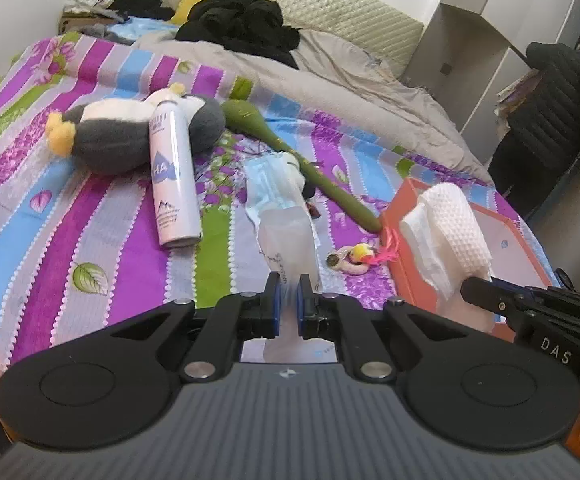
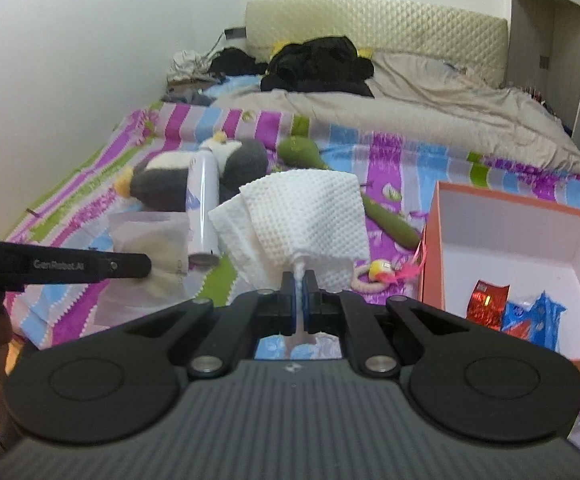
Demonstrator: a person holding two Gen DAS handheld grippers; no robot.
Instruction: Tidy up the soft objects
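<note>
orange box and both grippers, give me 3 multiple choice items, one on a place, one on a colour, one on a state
1. Where does the spray can lie?
A. inside the orange box
B. on the striped bedcover, against the plush penguin
C. on the floor

2. What colour is the orange box inside?
A. white
B. black
C. green

3. What does the right gripper hold?
A. nothing, jaws wide open
B. the green plush stick
C. a white waffle-textured cloth

Answers:
1 B, the can rests on the striped bedcover across the plush penguin.
2 A, its inner walls are white.
3 C, the white waffle-textured cloth is pinched between its shut jaws.
</note>
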